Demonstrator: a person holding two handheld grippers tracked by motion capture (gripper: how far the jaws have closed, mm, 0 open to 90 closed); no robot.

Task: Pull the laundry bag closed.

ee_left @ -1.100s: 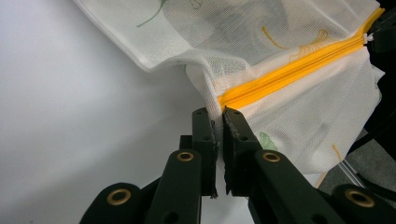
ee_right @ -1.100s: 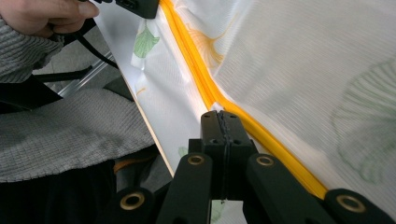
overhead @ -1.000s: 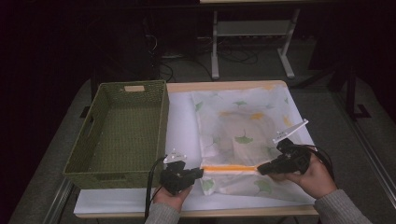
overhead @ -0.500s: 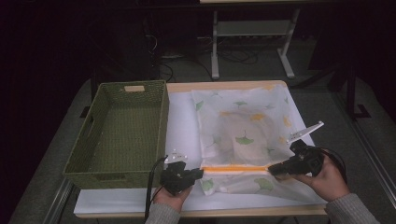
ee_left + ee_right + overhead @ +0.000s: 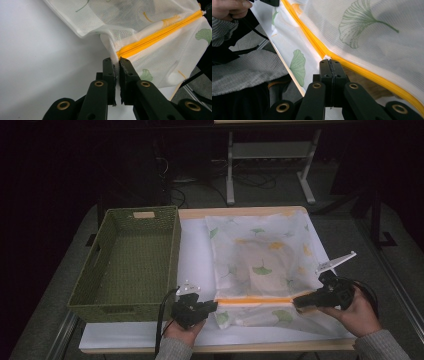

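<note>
1. Far left of the bench: green woven basket (image 5: 127, 265), empty, same place in every frame. Not involved yet.

2. Left gripper (image 5: 212, 307), near the front edge just right of the basket's front right corner. Jaws close together, pinching the mesh at the left end of the orange zipper (image 5: 255, 300); a thin slit shows between them in the left gripper view, w/ fabric in it. Position unchanged vs 1 s ago and 0.5 s ago, so it acts as the anchor.

3. Middle: white mesh laundry bag (image 5: 260, 255) w/ ginkgo-leaf print, lying flat on the white sheet from the back edge to the front edge, right half of the bench. Something pale sits inside; can't tell what. The zipper runs left to right across the bag's front part.

4. Right gripper (image 5: 299, 303), near the front right corner. Jaws fully together at the zipper line in the right gripper view (image 5: 331, 62), prob on the slider/pull tab, which I can't see itself.

5. What changed: 1 s ago the right gripper sat roughly mid-zipper; 0.5 s ago further right; now at or near the bag's right edge. The orange line between the two grippers has got longer w/ each frame.

6. Meaning, as I judge it: a zipper stroke about at full travel. Whether it's opening or closing the bag I can't tell from the mesh.
</note>
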